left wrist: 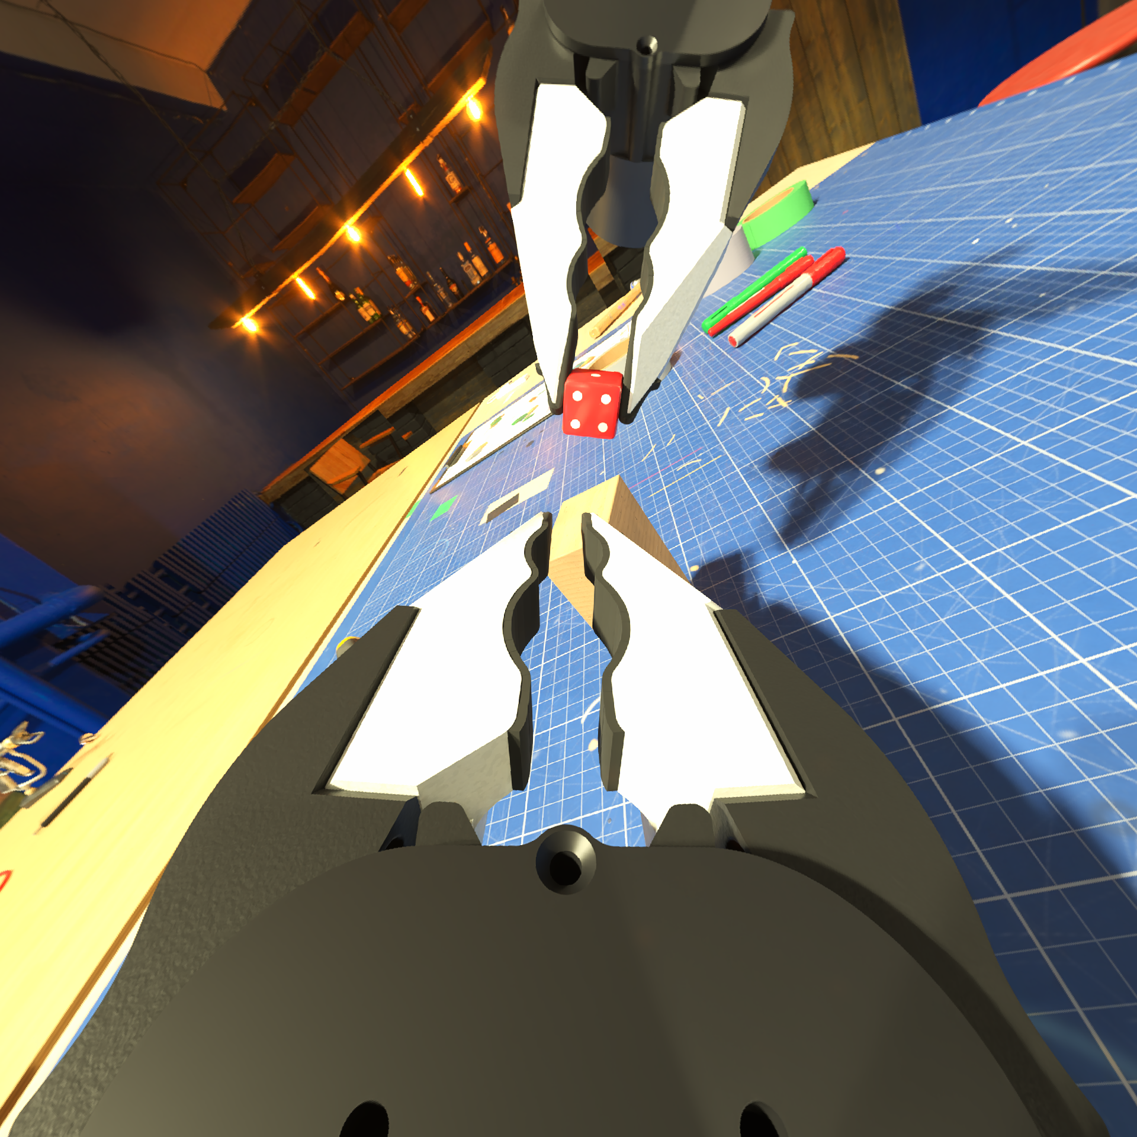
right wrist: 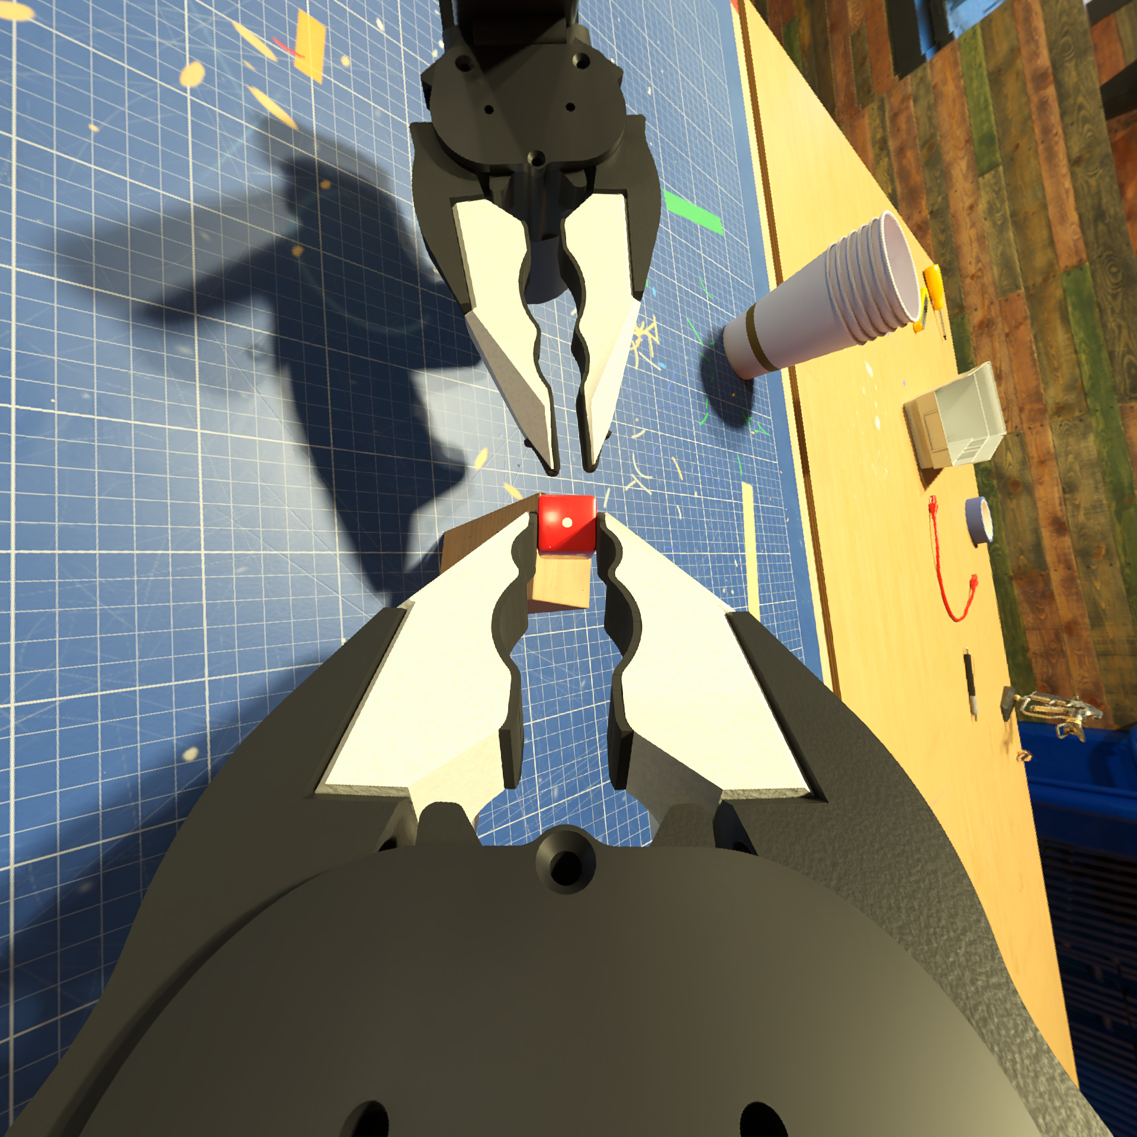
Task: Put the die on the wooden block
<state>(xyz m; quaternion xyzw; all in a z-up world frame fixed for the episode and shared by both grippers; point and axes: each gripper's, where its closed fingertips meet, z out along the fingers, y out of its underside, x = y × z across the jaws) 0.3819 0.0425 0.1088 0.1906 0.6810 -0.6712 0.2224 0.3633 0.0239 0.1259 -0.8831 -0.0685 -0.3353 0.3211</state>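
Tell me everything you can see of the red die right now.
The small red plastic-looking die with white pips is a glossy, round-edged cube. It is pinched between the right hand-held gripper's fingertips, above the pale wooden block and not touching it. One pip faces that gripper's camera, four face the left one.

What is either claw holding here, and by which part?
The right claw grips the red die by two opposite side faces, above the wooden block. The left claw holds nothing.
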